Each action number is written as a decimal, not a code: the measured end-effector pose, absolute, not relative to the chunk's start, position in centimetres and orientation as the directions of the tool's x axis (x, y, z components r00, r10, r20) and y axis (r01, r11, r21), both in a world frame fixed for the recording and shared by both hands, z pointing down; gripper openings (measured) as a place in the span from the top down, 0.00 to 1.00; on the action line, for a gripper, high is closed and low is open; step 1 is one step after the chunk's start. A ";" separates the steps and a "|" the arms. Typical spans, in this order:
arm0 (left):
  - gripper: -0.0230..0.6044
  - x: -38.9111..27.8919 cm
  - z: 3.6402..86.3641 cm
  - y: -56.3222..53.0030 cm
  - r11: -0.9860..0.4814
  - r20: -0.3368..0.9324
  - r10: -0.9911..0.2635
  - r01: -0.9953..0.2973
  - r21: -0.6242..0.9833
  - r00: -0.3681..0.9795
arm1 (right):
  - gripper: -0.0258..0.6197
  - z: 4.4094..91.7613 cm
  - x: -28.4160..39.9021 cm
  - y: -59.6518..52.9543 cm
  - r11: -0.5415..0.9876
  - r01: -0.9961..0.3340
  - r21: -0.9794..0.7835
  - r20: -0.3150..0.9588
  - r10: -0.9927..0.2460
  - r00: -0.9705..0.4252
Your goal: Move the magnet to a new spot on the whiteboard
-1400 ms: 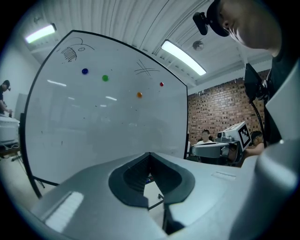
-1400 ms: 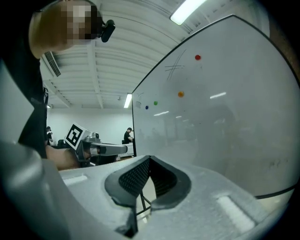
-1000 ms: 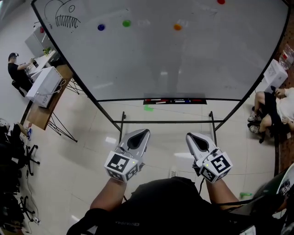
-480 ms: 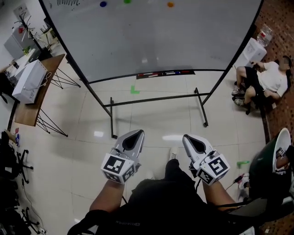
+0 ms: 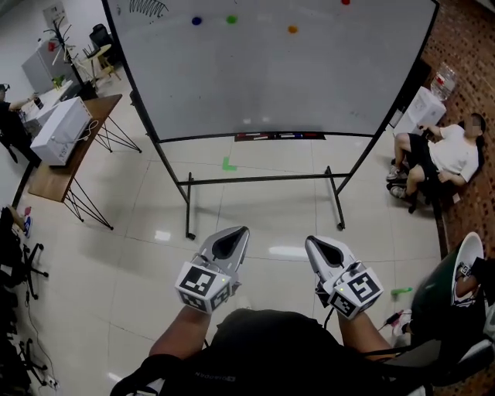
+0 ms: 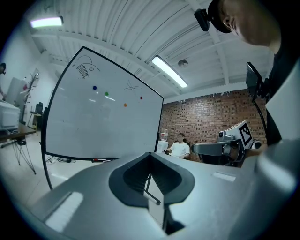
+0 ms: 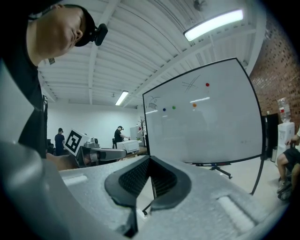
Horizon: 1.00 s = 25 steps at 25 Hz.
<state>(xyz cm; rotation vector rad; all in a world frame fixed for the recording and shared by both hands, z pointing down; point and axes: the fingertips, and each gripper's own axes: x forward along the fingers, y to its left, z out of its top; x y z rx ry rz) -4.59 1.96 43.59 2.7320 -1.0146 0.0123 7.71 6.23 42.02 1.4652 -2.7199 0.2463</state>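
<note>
Left gripper (image 5: 238,232) first: its two jaws are pressed tip to tip with nothing between them, held out level in front of the person's body. Same story on the right gripper (image 5: 313,241), jaws fully together and empty, just beside its partner and pointing the same way, over the pale tiled floor (image 5: 139,255). Both are well apart from the whiteboard (image 5: 271,77), which stands ahead on a black rolling stand (image 5: 263,179). And there are the magnets, four round ones, all up near the whiteboard's top edge: a blue magnet (image 5: 196,21) and a green magnet (image 5: 231,19) close together left of centre, an orange magnet (image 5: 292,29) a little lower towards the middle, and a red magnet (image 5: 345,2) right at the top edge further right. Which of them is the one to move can't be told. A black scribbled drawing (image 5: 147,8) sits in the whiteboard's top left corner, and a marker tray (image 5: 278,136) with pens hangs at the middle of its bottom edge. A green tape mark (image 5: 228,164) lies on the floor just under the tray. Off past the whiteboard's right edge a seated person (image 5: 445,155) rests by the brick wall; past its left edge stands a wooden table (image 5: 54,182) with a white box (image 5: 60,131) on it.
</note>
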 end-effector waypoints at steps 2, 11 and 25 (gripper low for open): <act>0.94 -3.7 43.3 3.0 -0.728 0.083 -0.653 -0.654 0.207 0.753 | 0.95 41.5 8.4 7.0 0.557 -0.822 -0.116 0.099 -0.817 -0.567; 0.94 0.6 42.4 8.6 -0.696 0.091 -0.686 -0.688 0.205 0.721 | 0.95 41.6 12.4 11.7 0.611 -0.777 -0.150 0.076 -0.777 -0.625; 0.94 1.7 42.8 13.4 -0.665 0.123 -0.721 -0.731 0.151 0.682 | 0.95 43.4 14.9 14.8 0.622 -0.754 -0.210 0.080 -0.758 -0.648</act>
